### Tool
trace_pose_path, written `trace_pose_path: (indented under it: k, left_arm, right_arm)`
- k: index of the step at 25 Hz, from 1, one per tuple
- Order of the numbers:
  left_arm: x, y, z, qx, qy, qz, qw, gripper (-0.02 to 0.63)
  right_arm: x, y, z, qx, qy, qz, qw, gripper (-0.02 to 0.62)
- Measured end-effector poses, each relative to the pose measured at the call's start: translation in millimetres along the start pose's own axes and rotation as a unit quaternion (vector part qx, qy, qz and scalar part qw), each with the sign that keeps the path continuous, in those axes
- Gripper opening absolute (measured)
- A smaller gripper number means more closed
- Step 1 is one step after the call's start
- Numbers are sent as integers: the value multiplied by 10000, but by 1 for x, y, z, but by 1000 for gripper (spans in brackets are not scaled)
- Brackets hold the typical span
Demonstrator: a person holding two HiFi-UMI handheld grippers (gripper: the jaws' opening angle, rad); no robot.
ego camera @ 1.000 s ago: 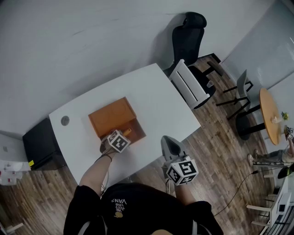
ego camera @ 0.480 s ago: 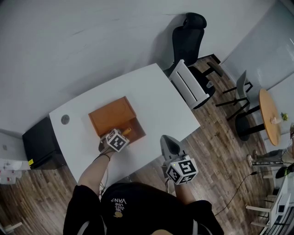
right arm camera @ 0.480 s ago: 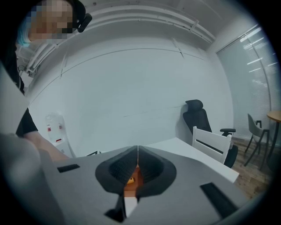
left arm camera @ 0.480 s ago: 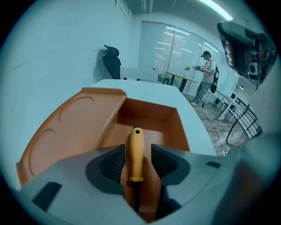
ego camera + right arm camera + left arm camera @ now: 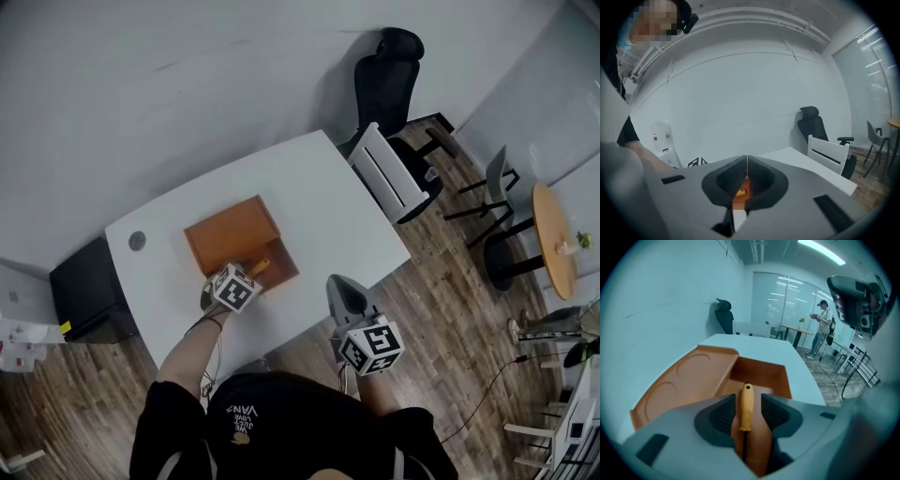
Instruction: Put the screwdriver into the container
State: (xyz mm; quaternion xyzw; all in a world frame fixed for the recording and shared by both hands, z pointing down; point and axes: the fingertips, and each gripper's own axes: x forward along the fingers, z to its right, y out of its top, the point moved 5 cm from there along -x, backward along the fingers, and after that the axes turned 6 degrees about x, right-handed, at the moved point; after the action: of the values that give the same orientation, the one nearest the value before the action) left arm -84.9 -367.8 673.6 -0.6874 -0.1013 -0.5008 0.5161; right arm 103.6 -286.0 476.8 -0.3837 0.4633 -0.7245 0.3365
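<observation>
An orange container [image 5: 228, 232] with its lid folded open lies on the white table [image 5: 323, 202]. The yellow-handled screwdriver [image 5: 259, 267] rests in its open compartment [image 5: 761, 373], handle pointing away from me and dark shaft towards me. My left gripper [image 5: 248, 276] hangs over that compartment's near end. In the left gripper view the handle [image 5: 746, 404] sits between the jaws of the left gripper [image 5: 748, 398], with a thin gap on each side. My right gripper [image 5: 336, 283] hovers off the table's front edge, shut and empty [image 5: 746, 161].
A black office chair [image 5: 389, 66] and a white chair [image 5: 394, 173] stand beyond the table's right end. A black cabinet [image 5: 84, 291] sits at its left. A round cable hole [image 5: 138, 240] marks the tabletop. A person [image 5: 824, 329] stands far off by a round table [image 5: 553, 239].
My left gripper has drawn back slightly towards me while the screwdriver handle stayed in place over the container. The right gripper has hardly moved.
</observation>
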Motion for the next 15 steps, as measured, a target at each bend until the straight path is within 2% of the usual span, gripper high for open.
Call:
trace_pose_path:
  k: [5,7,10,15]
  left_arm:
    - [-12,3,1,-104,253,304,9992,166]
    - [-18,5,2,-146,378,440,9982,109]
    - [-28,9,2,-166,618,637,9959,55]
    - [-47,12,5,-312,924,951,9907,18]
  right_arm:
    - [-2,1,-3,1,77,34,10000,12]
    - [-3,0,-4,-3,117,38,9999,12]
    - [-6,0,-5,-9,173,43,9998,12]
    - [-11,-2,-7,-8,265,54,9996,12]
